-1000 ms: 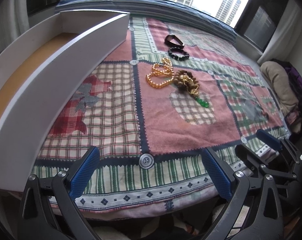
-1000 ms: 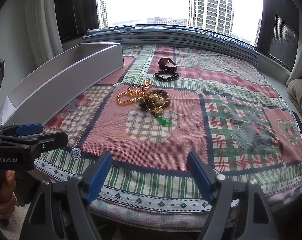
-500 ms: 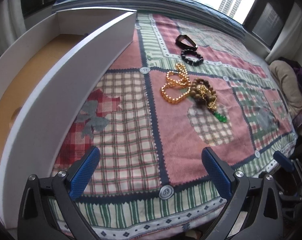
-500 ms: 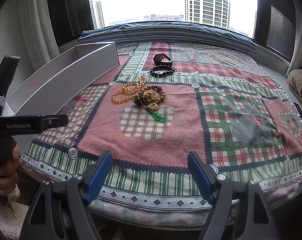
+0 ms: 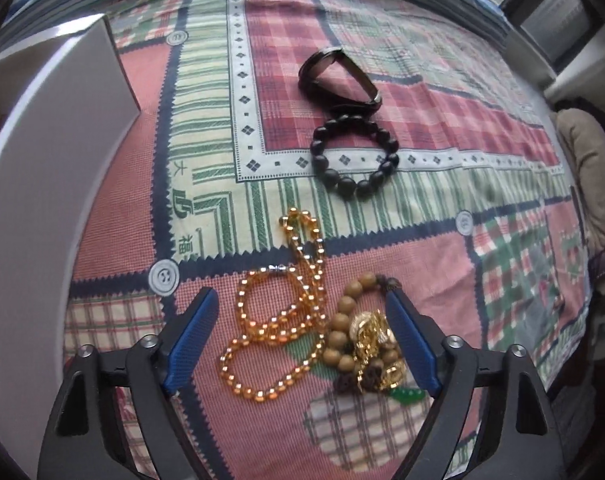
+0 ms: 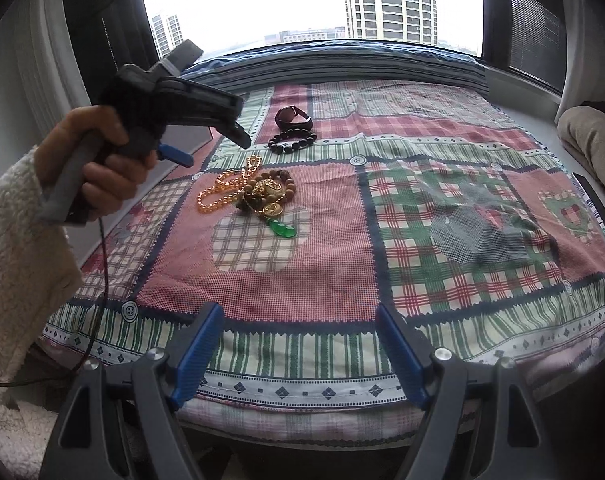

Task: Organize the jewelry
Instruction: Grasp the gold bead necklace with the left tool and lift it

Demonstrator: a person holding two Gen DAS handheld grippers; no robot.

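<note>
On the patchwork cloth lies a gold bead necklace (image 5: 280, 316), tangled with a brown wooden bead bracelet (image 5: 342, 332), gold charms and a green pendant (image 5: 410, 395). Beyond them lie a black bead bracelet (image 5: 352, 156) and a dark bangle (image 5: 338, 76). My left gripper (image 5: 302, 340) is open, hovering just above the gold necklace and wooden beads, jaws either side. In the right wrist view it (image 6: 210, 136) is held over the pile (image 6: 258, 194). My right gripper (image 6: 298, 344) is open and empty at the cloth's near edge.
A long white box (image 5: 42, 184) with an open top lies along the left side of the cloth. A window ledge runs behind the cloth (image 6: 442, 216). A beige cushion (image 6: 594, 140) sits at the far right.
My left gripper has moved forward and down from the cloth's near edge to just above the gold necklace pile. The right gripper has barely moved.
</note>
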